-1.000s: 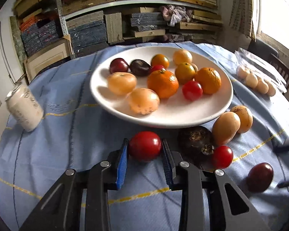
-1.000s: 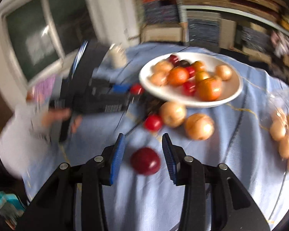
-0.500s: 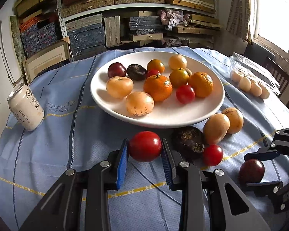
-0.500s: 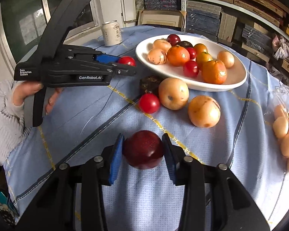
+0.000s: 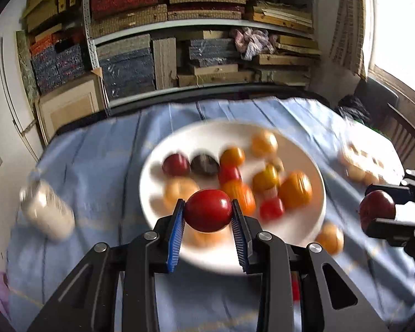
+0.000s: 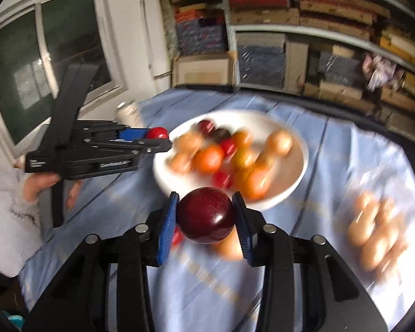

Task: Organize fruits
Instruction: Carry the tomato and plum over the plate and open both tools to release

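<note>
Pinching a red tomato (image 5: 208, 214) between its blue-padded fingers, the left gripper (image 5: 207, 215) holds it in the air above the near rim of the white plate (image 5: 315, 221). A dark red plum (image 6: 206, 214) is clamped the same way in the right gripper (image 6: 206, 215), raised over the blue-clothed counter (image 6: 332, 144) just short of the plate's edge. Blurred oranges, small tomatoes and darker fruit lie heaped on the plate, and an orange fruit (image 5: 330, 238) sits on the cloth beside it. A pale can (image 5: 47, 213) stands to the left, a bag of eggs (image 6: 376, 235) lies to the right, and stacked shelves (image 5: 196, 22) fill the wall behind.
</note>
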The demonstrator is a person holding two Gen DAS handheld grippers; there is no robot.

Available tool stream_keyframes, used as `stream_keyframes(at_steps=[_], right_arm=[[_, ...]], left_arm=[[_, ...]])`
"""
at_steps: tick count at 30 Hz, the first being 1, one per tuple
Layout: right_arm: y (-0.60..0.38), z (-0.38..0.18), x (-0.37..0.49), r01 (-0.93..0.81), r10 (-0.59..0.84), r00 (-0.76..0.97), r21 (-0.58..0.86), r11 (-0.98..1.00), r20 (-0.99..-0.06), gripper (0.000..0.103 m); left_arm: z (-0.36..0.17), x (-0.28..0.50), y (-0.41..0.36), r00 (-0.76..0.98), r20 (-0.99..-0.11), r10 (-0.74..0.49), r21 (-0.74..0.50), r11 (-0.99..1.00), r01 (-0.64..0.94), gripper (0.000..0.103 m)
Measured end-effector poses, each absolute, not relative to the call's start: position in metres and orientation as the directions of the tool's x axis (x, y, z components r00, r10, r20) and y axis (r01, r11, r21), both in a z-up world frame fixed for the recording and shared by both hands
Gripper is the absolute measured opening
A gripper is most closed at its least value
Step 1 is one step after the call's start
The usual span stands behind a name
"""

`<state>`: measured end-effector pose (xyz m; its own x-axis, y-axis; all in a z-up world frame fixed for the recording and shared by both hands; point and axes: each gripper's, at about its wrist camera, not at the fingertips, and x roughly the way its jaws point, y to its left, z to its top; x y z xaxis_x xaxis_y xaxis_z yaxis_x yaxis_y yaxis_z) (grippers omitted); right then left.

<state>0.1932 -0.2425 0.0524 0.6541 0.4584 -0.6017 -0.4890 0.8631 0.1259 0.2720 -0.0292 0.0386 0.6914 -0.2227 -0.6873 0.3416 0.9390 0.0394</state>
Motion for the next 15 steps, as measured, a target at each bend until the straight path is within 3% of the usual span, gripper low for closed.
stream_keyframes(at_steps=[5,12,15], right_arm=[[-0.207,0.038,0.236,-0.523,0.491,0.615,0.147,0.839,-0.617,0.039],[-0.175,0.005,0.26,-0.55,0.482,0.569,0.128,0.825,-0.666,0.039],[-0.177,-0.004,0.266,-0.539,0.485,0.557,0.15,0.829,-0.674,0.041]], left_arm=[[0.042,0.324,-0.038,0.663,-0.716,-0.218,0.006,0.948,0.318,0.033],[0.006,0.363,-0.049,0.602,-0.765,-0.227,-0.029,0.947,0.321,0.033],[-0.003,0.365,-0.05,0.593,-0.769,-0.238,-0.043,0.945,0.324,0.039]])
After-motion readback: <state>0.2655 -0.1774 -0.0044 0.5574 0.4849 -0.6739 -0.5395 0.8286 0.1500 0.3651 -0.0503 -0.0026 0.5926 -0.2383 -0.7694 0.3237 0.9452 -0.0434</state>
